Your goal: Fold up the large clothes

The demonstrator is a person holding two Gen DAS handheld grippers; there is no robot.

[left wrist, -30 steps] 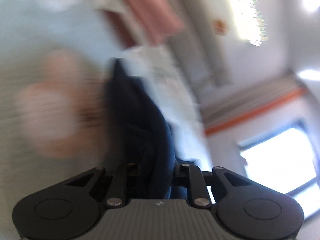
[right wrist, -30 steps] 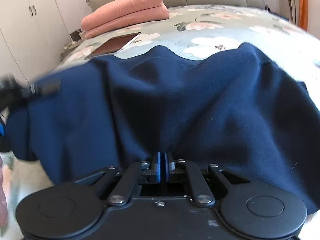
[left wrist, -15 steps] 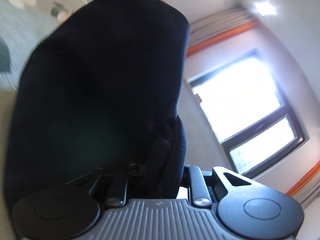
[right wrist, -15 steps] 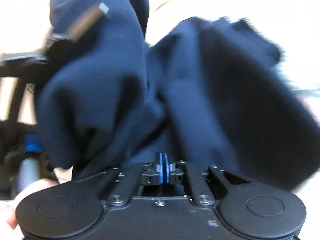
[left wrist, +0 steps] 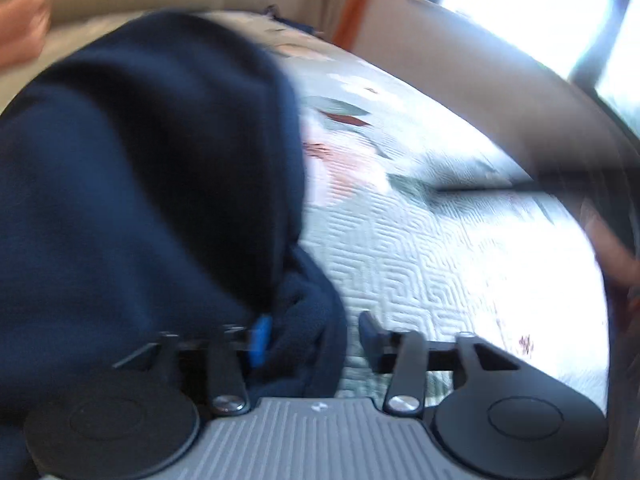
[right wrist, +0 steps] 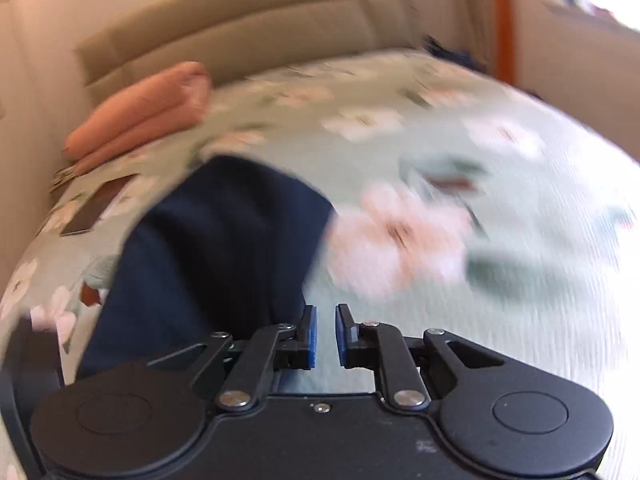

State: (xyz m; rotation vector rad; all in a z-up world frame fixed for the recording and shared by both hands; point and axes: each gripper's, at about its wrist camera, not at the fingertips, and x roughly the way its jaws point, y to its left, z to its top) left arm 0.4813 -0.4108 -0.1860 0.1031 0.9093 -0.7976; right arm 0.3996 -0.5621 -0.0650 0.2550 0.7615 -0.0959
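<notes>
The navy garment (left wrist: 140,200) fills the left half of the left wrist view, heaped on the flowered bed quilt (left wrist: 420,260). My left gripper (left wrist: 314,330) is opening. A fold of the cloth still lies against its left blue pad (left wrist: 260,336), while the right finger (left wrist: 368,324) stands clear of it. In the right wrist view the garment (right wrist: 224,260) lies on the quilt (right wrist: 480,160) just left of my right gripper (right wrist: 324,334). That gripper's jaws are opening, with a narrow gap and nothing between the pads.
A folded pink blanket (right wrist: 140,116) lies by the beige headboard (right wrist: 240,40), with a flat brown item (right wrist: 96,208) in front of it. A blurred dark tool (left wrist: 580,184) and a hand (left wrist: 616,264) sit at the right edge. A bright window (left wrist: 540,8) is behind.
Both grippers swung over the bed with the garment and then parted their jaws. The right one no longer holds cloth. The garment has dropped from hanging to lying on the quilt.
</notes>
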